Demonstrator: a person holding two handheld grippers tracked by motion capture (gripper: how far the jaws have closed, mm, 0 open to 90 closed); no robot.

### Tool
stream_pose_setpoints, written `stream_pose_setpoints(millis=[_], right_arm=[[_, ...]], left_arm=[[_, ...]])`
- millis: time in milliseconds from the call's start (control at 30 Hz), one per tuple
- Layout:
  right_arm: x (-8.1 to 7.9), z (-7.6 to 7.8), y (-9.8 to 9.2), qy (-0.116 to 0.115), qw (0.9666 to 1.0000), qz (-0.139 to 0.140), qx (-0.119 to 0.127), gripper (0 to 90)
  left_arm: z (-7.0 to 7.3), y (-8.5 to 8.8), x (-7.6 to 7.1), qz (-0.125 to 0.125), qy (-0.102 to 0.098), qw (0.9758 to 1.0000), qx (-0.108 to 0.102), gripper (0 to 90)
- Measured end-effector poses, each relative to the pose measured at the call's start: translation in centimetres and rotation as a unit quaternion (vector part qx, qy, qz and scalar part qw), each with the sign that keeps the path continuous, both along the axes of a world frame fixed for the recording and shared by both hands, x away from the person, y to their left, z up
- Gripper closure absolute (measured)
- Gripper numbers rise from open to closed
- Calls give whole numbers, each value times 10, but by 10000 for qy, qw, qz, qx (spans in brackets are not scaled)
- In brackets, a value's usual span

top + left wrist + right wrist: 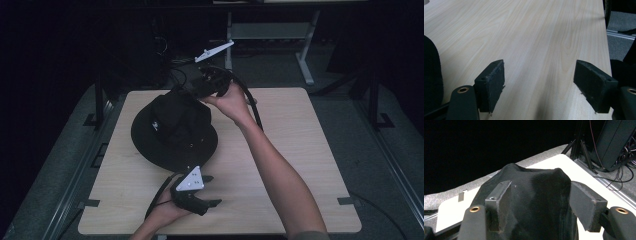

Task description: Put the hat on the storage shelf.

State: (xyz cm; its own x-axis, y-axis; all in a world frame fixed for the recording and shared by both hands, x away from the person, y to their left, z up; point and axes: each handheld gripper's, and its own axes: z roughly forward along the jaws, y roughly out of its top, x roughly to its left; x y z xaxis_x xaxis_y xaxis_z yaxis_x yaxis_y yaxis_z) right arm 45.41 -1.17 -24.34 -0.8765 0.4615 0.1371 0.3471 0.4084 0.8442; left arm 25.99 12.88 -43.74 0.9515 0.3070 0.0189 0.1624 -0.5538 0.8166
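Black bucket hat [174, 131] near table's [300, 150] far-left corner. Right gripper [540, 202] jaws spread, straddling its crown. Left gripper [539, 85] jaws spread over bare wood near front edge.

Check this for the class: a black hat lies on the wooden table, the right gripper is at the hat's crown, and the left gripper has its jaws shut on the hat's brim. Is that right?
Not quite. The left gripper is open, its jaws wide apart over bare table with nothing between them, as the left gripper view shows. The rest stands: the black hat lies on the wooden table, and the right gripper is at its crown.
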Motion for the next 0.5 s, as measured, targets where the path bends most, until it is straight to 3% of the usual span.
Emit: stream_pose_setpoints(millis=[500], right_arm=[[-6,-1,-25,73,9999,-147,47,301]], left_arm=[[0,2,-1,19,38,10000,10,244]])
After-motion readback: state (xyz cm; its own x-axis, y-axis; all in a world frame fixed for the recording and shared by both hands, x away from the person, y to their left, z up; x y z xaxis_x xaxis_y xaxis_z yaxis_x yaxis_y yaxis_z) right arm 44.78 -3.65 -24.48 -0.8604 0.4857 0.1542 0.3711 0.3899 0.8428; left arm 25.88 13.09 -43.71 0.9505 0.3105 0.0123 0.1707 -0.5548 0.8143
